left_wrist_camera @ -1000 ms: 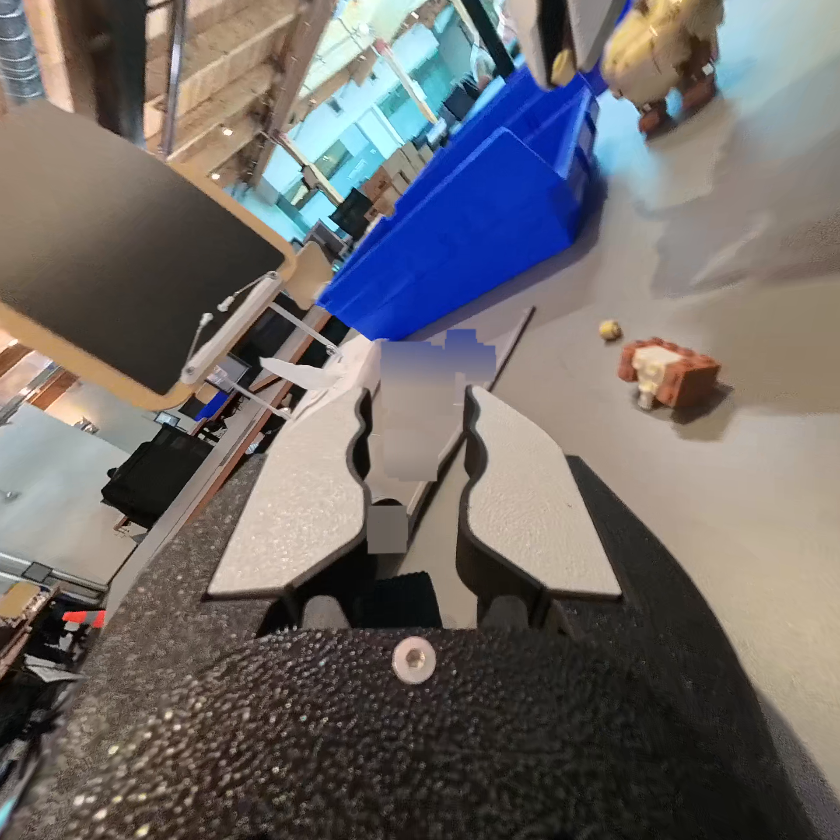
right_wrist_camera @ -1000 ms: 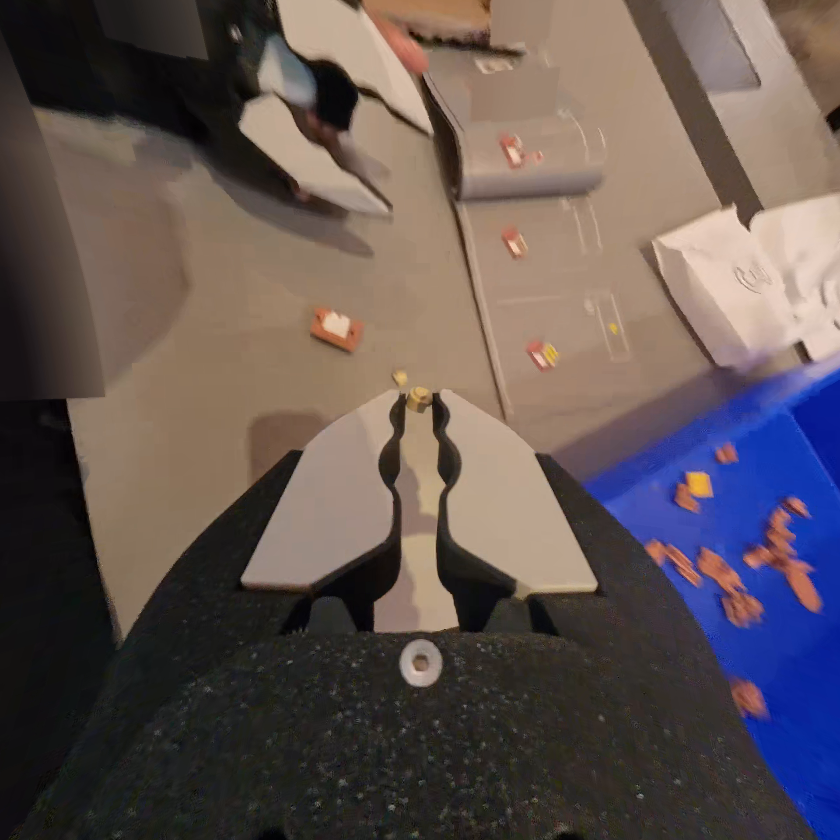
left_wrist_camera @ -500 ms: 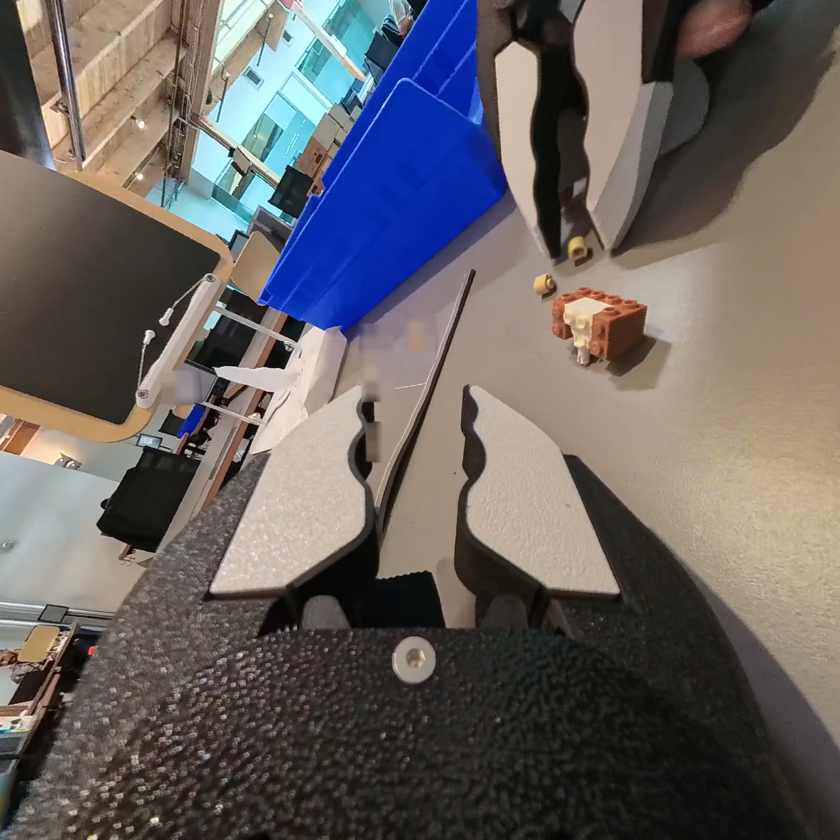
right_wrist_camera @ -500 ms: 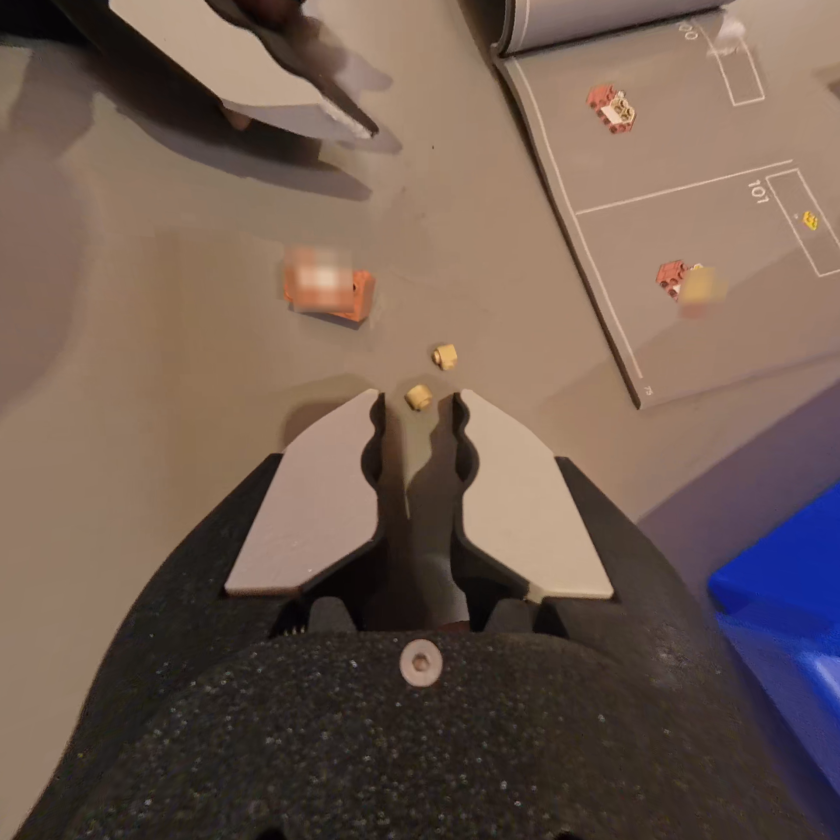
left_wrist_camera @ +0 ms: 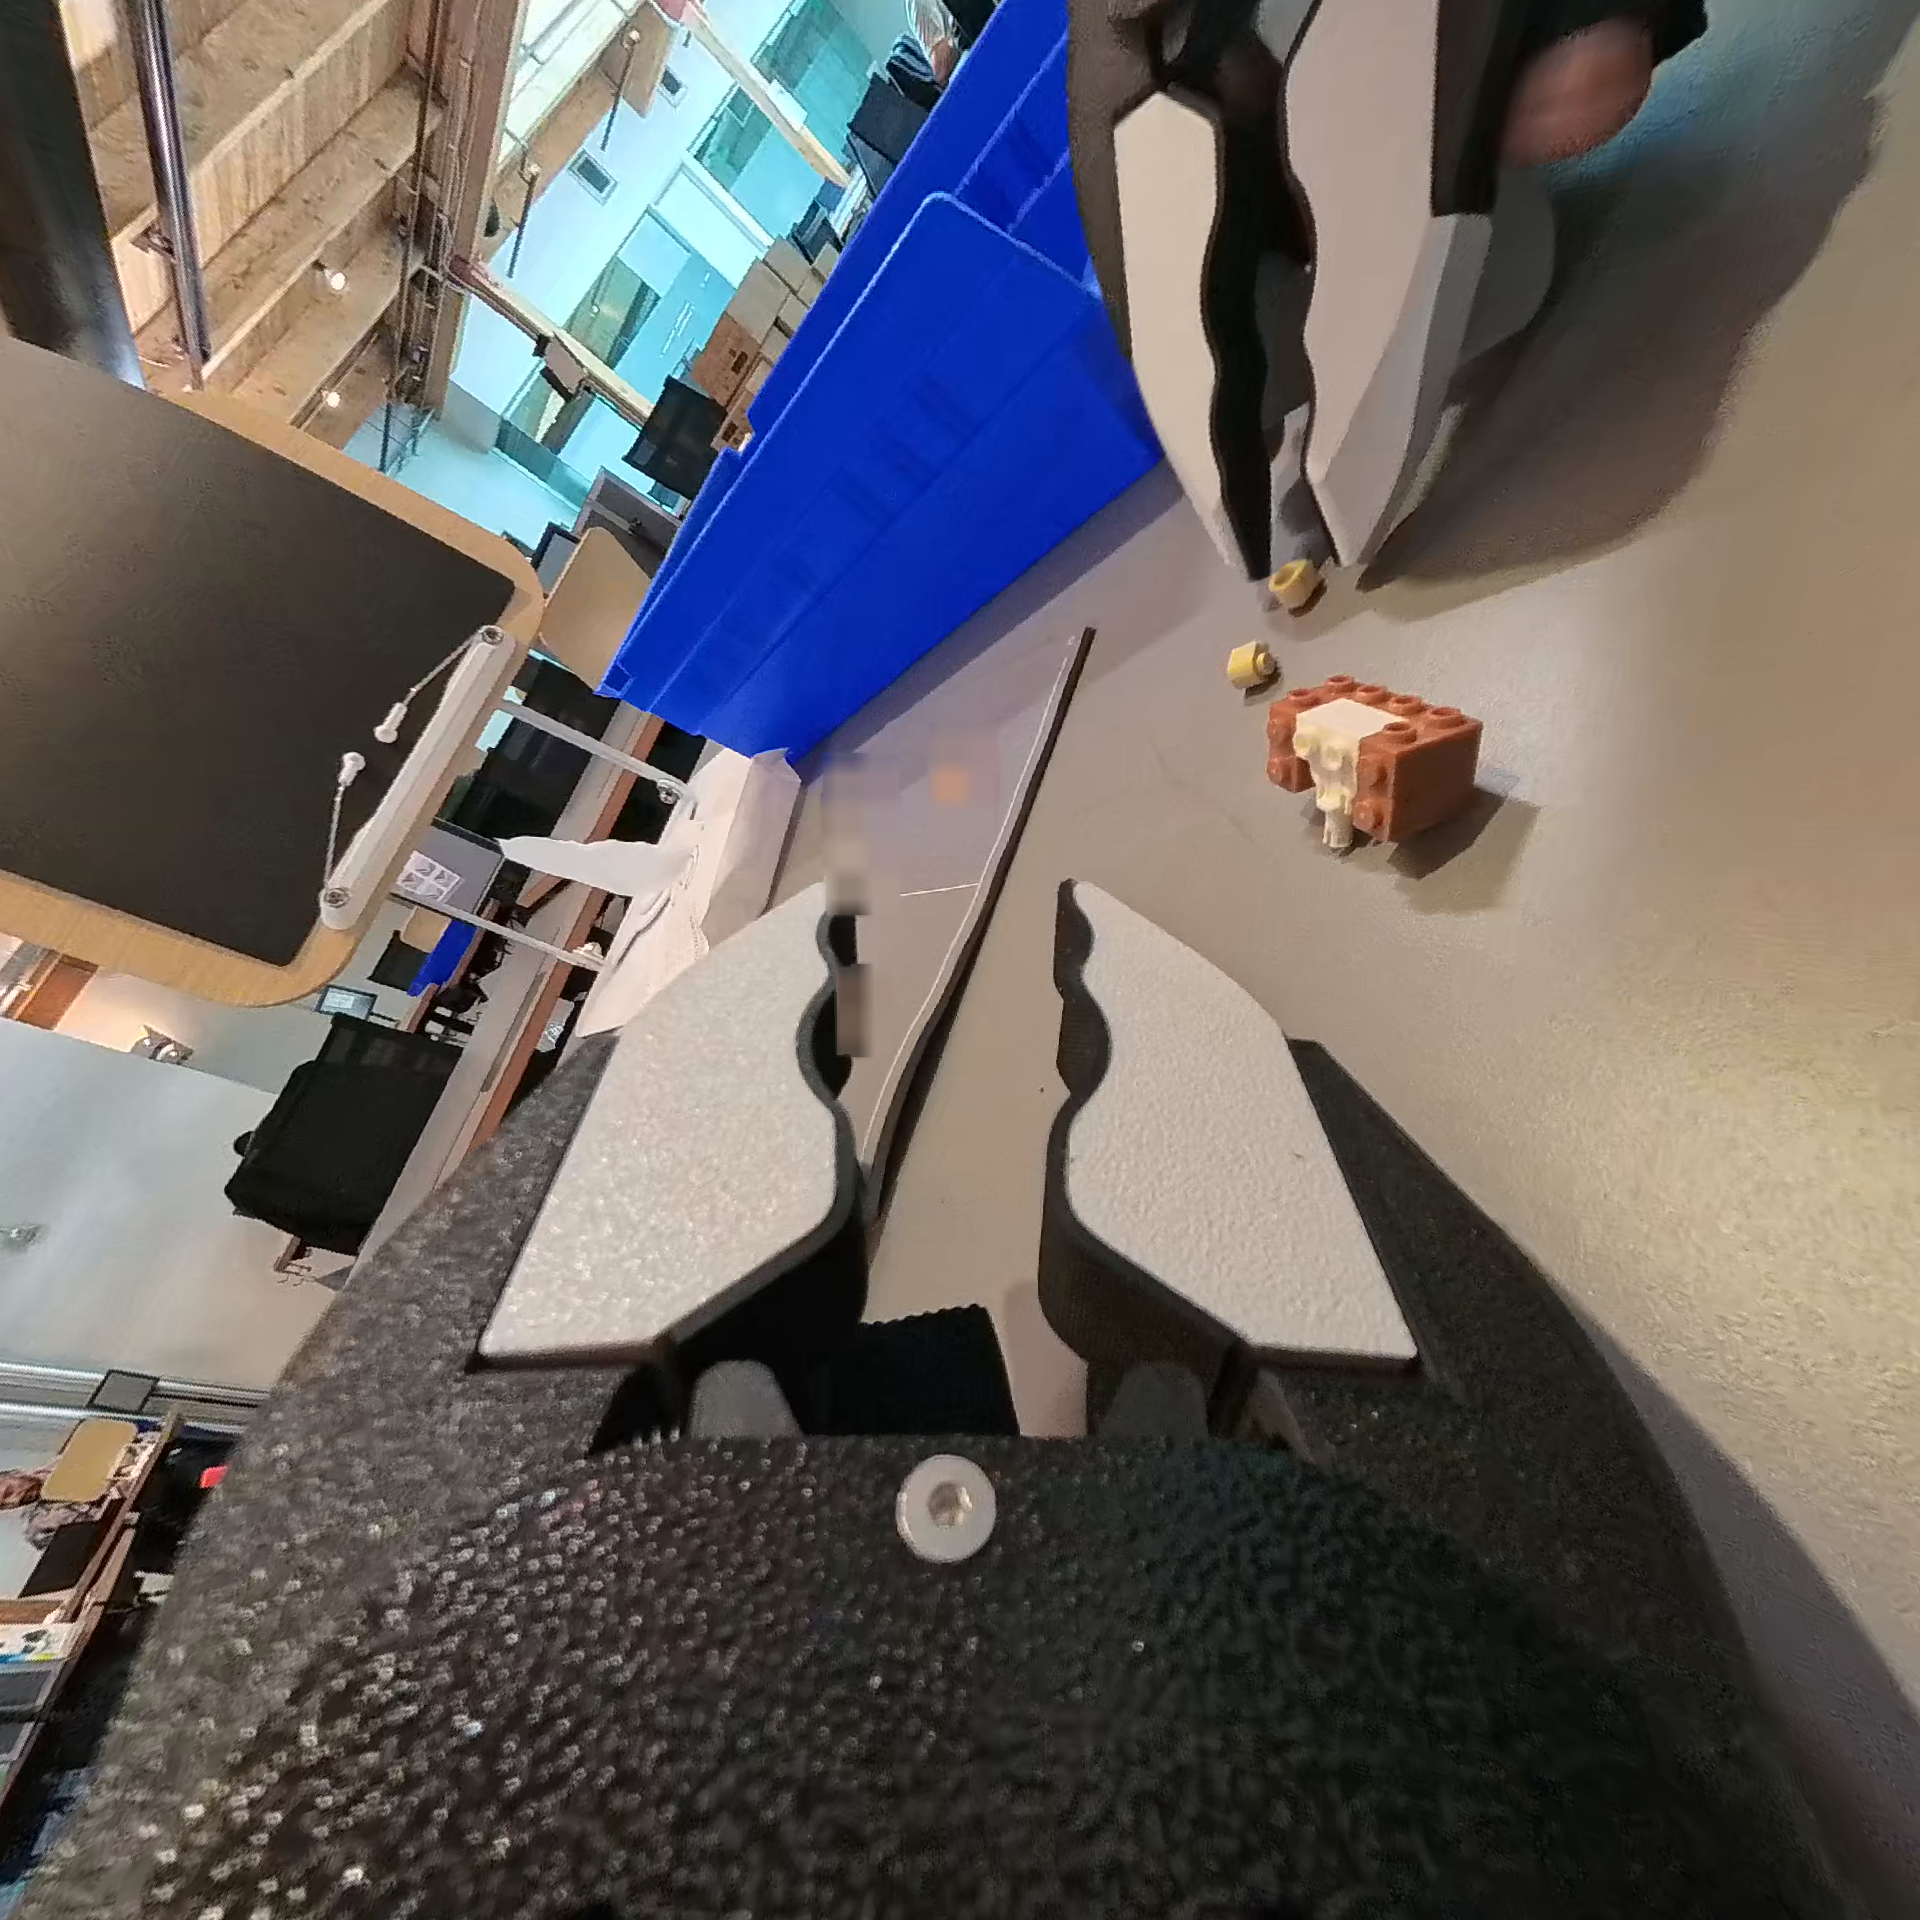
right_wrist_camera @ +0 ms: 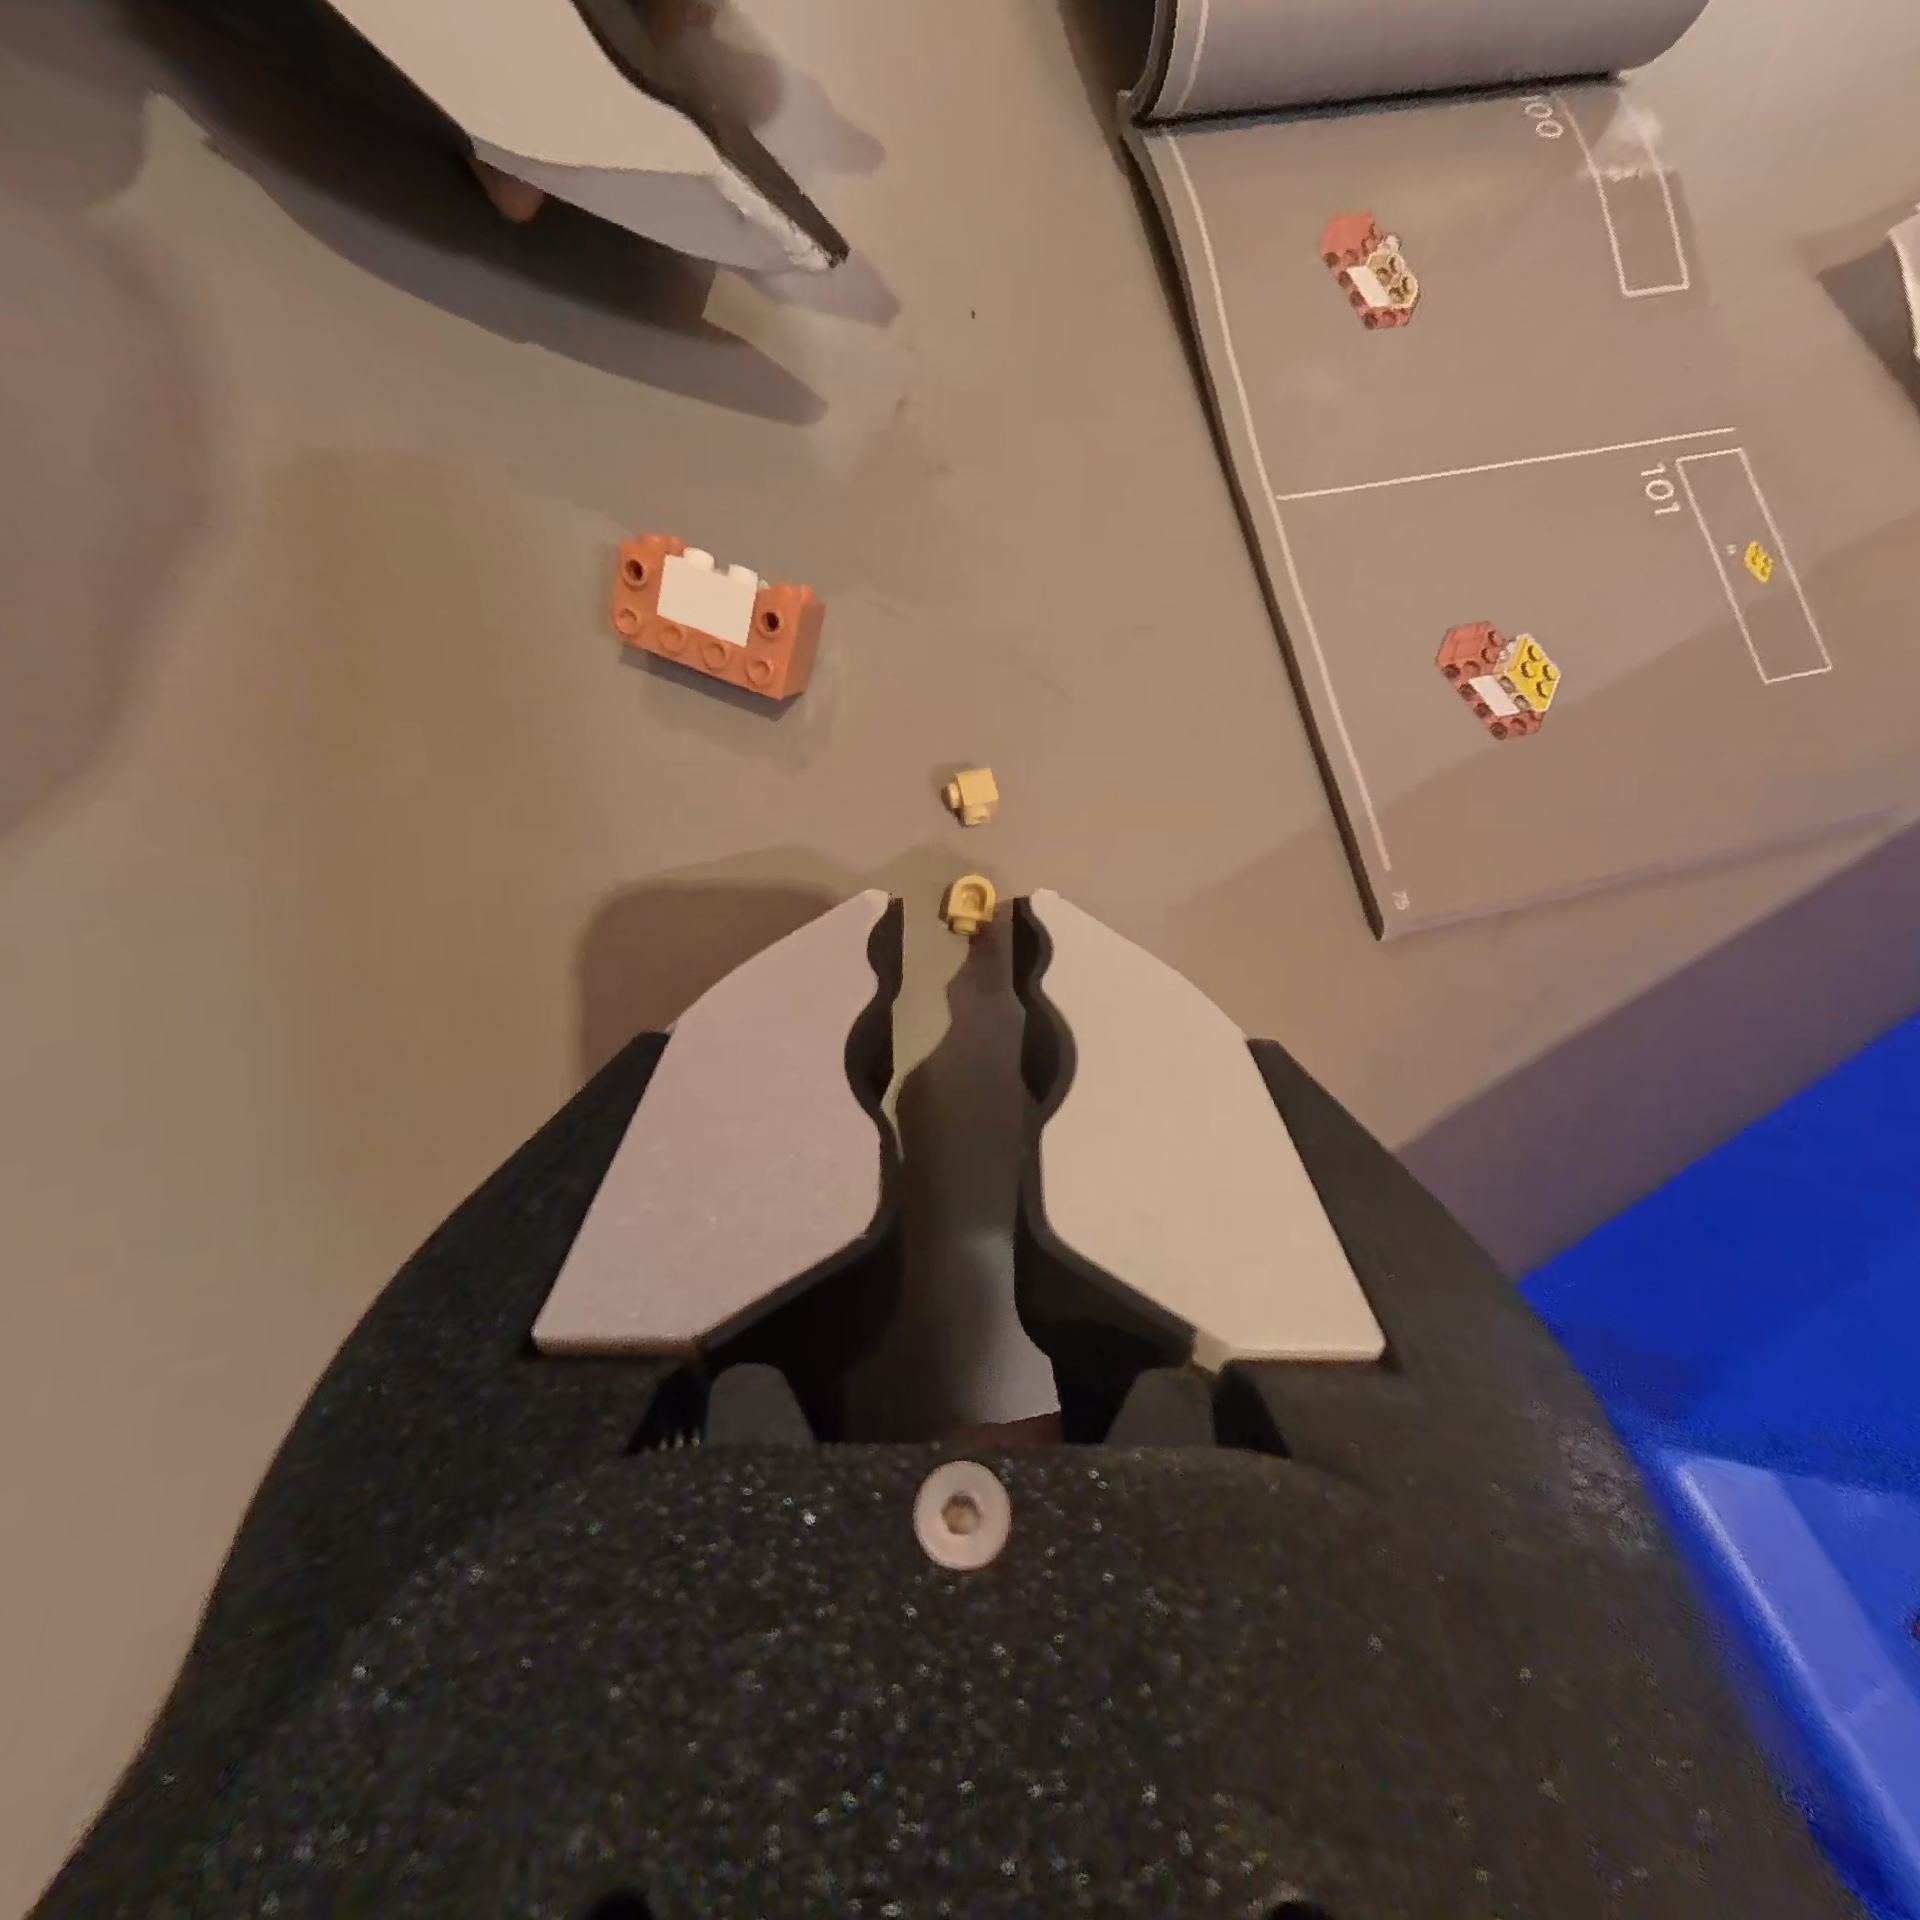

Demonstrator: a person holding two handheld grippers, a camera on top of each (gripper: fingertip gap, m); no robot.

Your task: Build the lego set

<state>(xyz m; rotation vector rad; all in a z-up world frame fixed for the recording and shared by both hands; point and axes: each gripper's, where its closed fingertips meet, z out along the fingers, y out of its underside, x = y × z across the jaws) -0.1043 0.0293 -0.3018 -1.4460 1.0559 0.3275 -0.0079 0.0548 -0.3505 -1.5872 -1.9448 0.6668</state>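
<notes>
Right wrist view: right tongs (right_wrist_camera: 956,909) open, tan stud piece (right_wrist_camera: 968,904) loose between; left tongs (left_wrist_camera: 940,904) open, bare.

We see a grey tabletop (left_wrist_camera: 1558,1039) filling the right of the frame, a dark wood-edged board (left_wrist_camera: 208,644) at left, timber ceiling beams (left_wrist_camera: 312,156) with small spotlights at upper left, and bright glazed walls (left_wrist_camera: 623,260) beyond.

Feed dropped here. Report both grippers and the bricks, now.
Left gripper open, empty, over the mat edge. Right gripper open around a tan stud piece, not gripping. Second tan piece and brown brick beyond.
</notes>
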